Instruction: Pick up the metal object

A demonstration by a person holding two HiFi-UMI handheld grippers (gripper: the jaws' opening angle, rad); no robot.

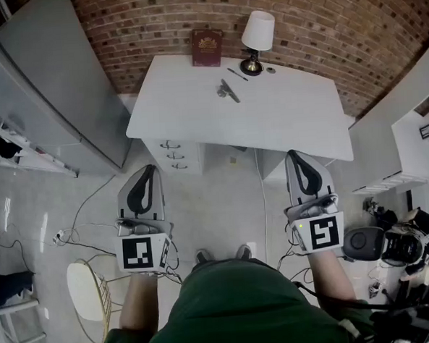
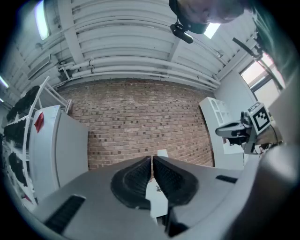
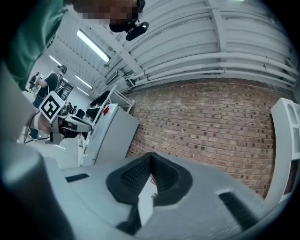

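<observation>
Head view: metal object lies slantwise far ahead, closer to our closed right gripper than closed left gripper.

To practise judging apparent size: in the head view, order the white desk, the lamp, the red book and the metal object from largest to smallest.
1. The white desk, by far.
2 and 3. The lamp and the red book: too alike to rank.
4. The metal object, a thin piece lying on the desk.
</observation>
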